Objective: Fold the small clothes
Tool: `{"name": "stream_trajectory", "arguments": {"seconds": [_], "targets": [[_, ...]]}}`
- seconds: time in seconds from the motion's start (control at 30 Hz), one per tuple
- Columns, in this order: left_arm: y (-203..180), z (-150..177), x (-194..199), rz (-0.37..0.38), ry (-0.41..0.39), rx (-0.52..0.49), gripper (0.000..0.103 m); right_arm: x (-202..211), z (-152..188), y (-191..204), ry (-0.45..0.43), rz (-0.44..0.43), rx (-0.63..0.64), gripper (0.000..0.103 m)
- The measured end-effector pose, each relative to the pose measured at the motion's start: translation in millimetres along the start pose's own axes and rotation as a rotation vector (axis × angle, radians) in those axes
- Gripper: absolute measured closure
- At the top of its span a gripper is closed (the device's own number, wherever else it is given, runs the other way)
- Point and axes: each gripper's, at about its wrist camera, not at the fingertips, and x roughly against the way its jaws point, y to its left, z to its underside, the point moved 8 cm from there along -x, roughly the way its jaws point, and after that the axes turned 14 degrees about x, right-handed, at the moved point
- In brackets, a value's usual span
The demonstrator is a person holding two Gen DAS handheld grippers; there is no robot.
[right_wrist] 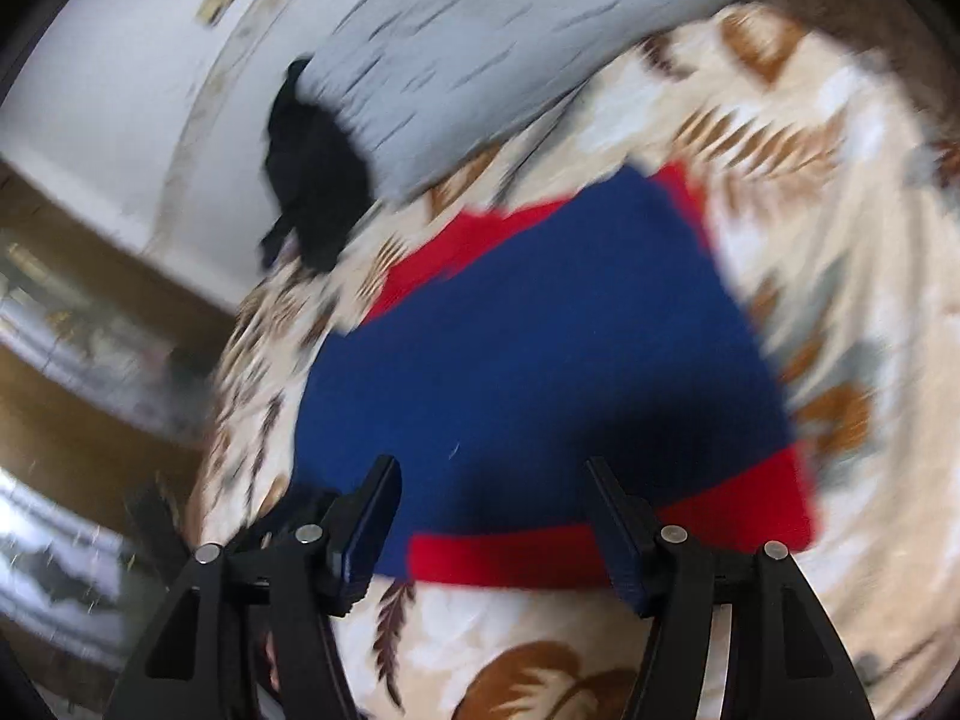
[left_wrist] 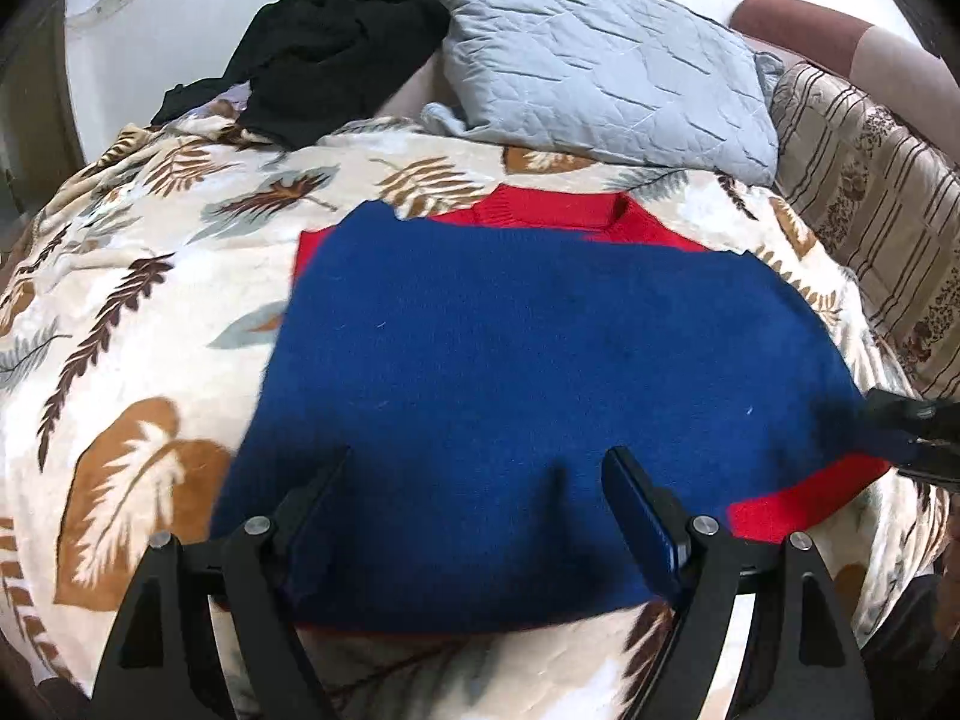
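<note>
Clearly, both pairs of fingers stand wide apart and hold nothing. The left gripper (left_wrist: 477, 468) hovers over the near edge of the blue and red sweater (left_wrist: 528, 330); the right gripper (right_wrist: 489, 480) hovers near the red hem at the near right corner, and its view is blurred.

The sweater lies folded on the leaf-print blanket (left_wrist: 150, 312) of the bed. Its red collar points toward 12 o'clock, toward the grey pillow (left_wrist: 600, 60), and I judge that its long axis runs from 6 to 12.

I think the soft blanket may bunch up under a pinch, so the fingers could catch it together with the knit. A one-sided pull would skew the fold.
</note>
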Motion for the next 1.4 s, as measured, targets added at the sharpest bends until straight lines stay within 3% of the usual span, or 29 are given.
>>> {"name": "stream_trajectory", "arguments": {"seconds": [0.07, 0.13, 0.3, 0.37, 0.5, 0.6, 0.7, 0.93, 1.1, 1.17, 1.27, 1.4], "targets": [[10, 4, -1, -0.033, 0.024, 0.003, 0.02, -10, 16, -37, 0.045, 0.115, -0.126, 0.037], [18, 2, 6, -0.036, 0.004, 0.024, 0.02, -4, 19, -45, -0.003, 0.043, -0.215, 0.037], [30, -1, 13, -0.053, 0.0, 0.076, 0.02, 22, 13, -28, -0.066, 0.088, -0.107, 0.033], [31, 0, 14, -0.057, 0.002, 0.079, 0.02, 19, 19, -33, -0.044, 0.094, -0.122, 0.031], [32, 0, 17, -0.063, -0.006, 0.071, 0.02, 18, 21, -34, -0.043, 0.07, -0.158, 0.031], [33, -1, 14, -0.057, -0.002, 0.085, 0.02, 22, 7, -19, -0.052, 0.036, -0.094, 0.031], [33, -1, 12, -0.056, 0.004, 0.094, 0.02, 1, -18, -11, -0.022, 0.008, -0.062, 0.031], [41, -1, 20, -0.071, -0.009, 0.091, 0.02, -53, -67, -40, 0.058, -0.024, -0.13, 0.031], [45, -1, 19, -0.081, -0.012, 0.09, 0.02, -67, -91, -72, 0.043, -0.004, -0.175, 0.031], [45, -2, 17, -0.078, -0.01, 0.096, 0.02, -59, -96, -84, 0.005, -0.008, -0.238, 0.031], [42, -4, 15, -0.062, -0.011, 0.105, 0.02, -38, -93, -77, -0.033, 0.082, -0.183, 0.031], [38, -1, 19, -0.034, -0.007, 0.11, 0.02, -26, -70, -44, -0.031, 0.002, -0.142, 0.031]]}}
